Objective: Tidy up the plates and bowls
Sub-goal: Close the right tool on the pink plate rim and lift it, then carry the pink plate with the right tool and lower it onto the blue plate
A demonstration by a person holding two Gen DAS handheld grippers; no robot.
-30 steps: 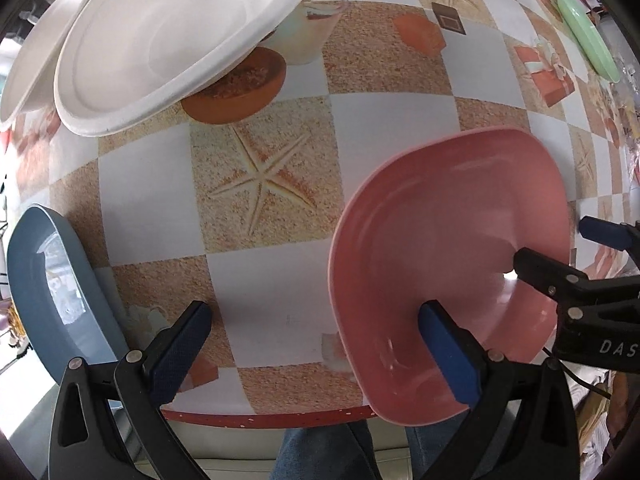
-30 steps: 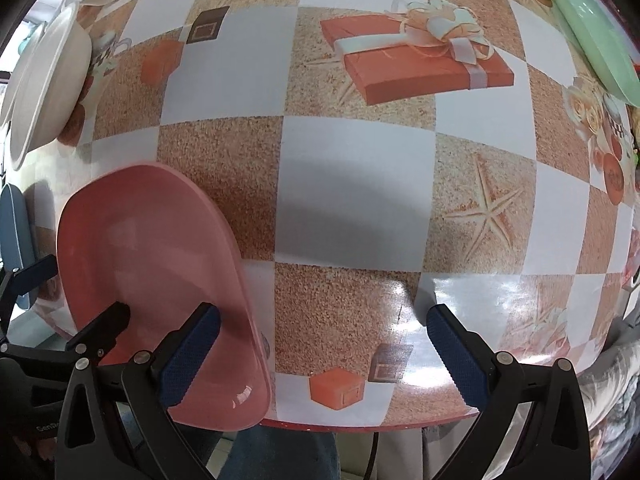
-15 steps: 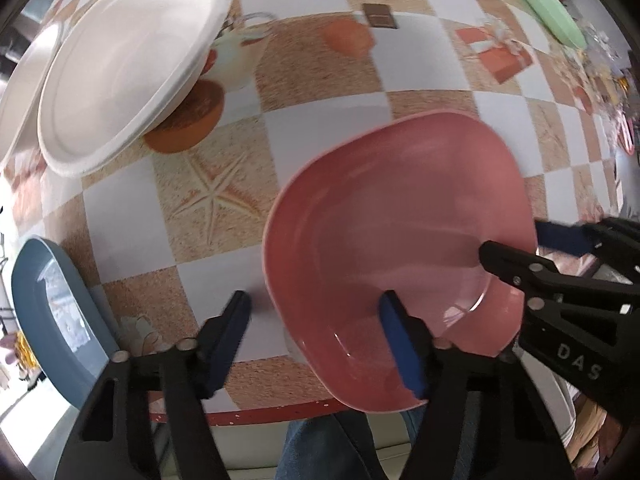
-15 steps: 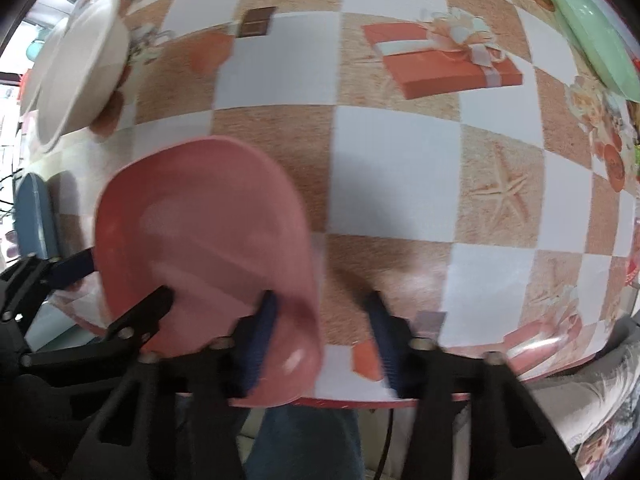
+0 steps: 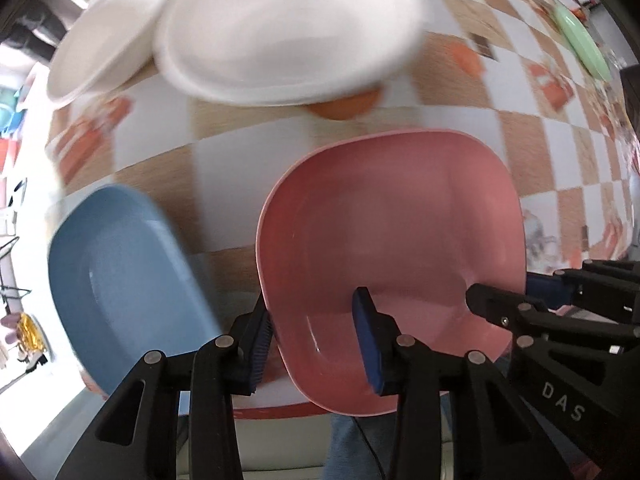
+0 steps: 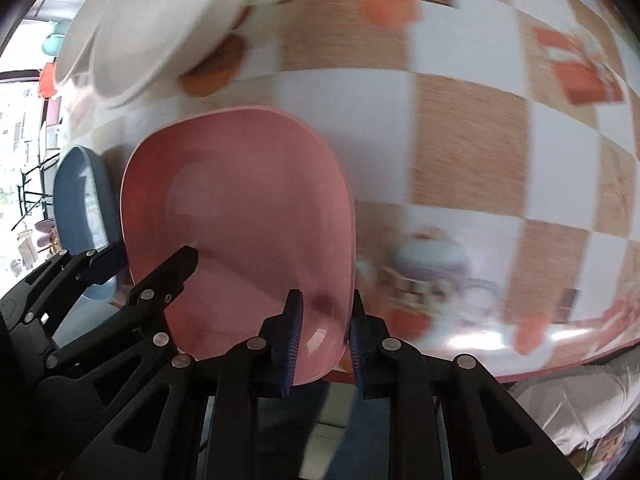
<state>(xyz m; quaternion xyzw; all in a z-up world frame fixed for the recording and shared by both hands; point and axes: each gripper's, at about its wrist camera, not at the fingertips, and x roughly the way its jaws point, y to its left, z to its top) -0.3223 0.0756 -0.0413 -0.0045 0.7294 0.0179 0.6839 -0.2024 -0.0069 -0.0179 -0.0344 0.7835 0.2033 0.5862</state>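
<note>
Plates crowd my table (image 5: 532,136): two white plates (image 5: 280,36) toward its far left corner, a blue plate (image 5: 120,276) at its near left edge. My pink bowl (image 5: 392,240) hangs over the near edge. My left gripper (image 5: 316,336) has just closed on its left rim; my right gripper (image 6: 322,340) clamps its right rim.

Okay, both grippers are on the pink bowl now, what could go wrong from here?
1. Both grips are at the rim only: the left hand-held gripper, whose jaws have just been closing, and the right hand-held gripper each pinch one edge of the pink bowl; it could slip or twist.
2. The blue plate lies close beside the bowl and could get knocked.
3. The white plates sit just beyond, also in range.
</note>
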